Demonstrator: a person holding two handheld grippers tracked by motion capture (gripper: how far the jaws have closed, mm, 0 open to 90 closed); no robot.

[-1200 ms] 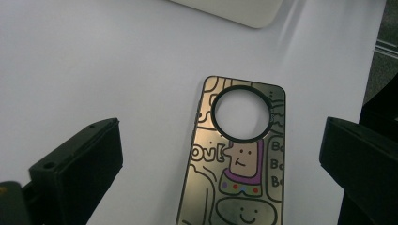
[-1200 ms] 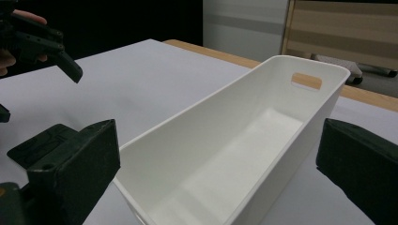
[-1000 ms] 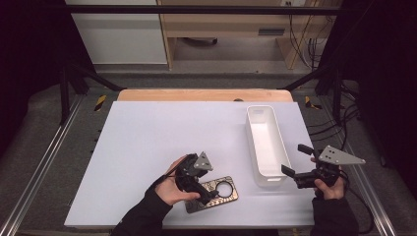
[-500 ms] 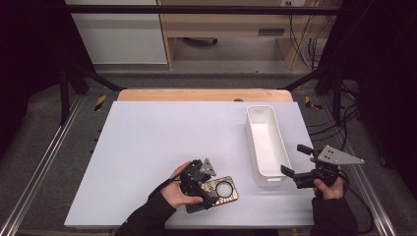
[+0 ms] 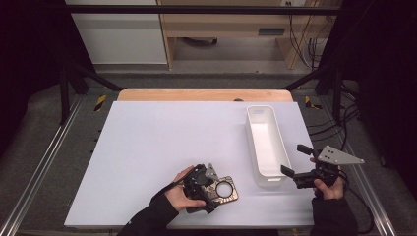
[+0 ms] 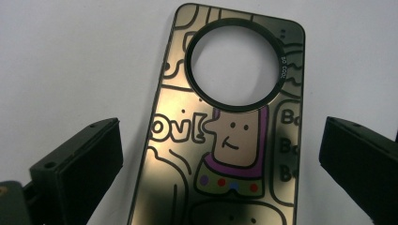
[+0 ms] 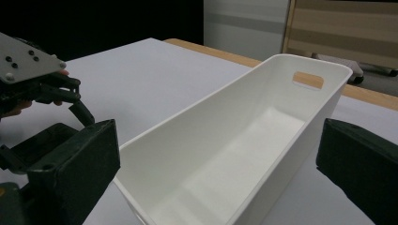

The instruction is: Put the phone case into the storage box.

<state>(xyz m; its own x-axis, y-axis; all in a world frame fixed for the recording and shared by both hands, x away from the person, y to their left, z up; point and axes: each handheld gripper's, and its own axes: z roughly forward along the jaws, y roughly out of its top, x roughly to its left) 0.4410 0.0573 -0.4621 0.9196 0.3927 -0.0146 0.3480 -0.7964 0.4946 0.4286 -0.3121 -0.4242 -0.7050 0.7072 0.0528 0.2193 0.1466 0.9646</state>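
Note:
A gold phone case [image 6: 225, 154] with a cartoon figure and a round camera hole lies flat on the white table [image 5: 162, 142] near the front edge. In the high view this phone case [image 5: 232, 192] lies partly under my left gripper [image 5: 202, 184]. The left gripper [image 6: 220, 150] is open, with one jaw on each side of the case and not touching it. My right gripper [image 5: 295, 160] is open at the near end of a long empty white bin [image 5: 259, 107]. The right gripper [image 7: 220, 154] looks along the bin [image 7: 309, 61].
A wooden strip [image 5: 204, 95] runs along the table's far edge, with a cabinet and cables on the floor beyond. Metal rails flank the table. The left hand's gripper [image 7: 37, 89] appears at the left of the right gripper view.
My left gripper has come down and toward the near edge onto the phone case, which it now straddles. The right gripper and the bin have stayed put.

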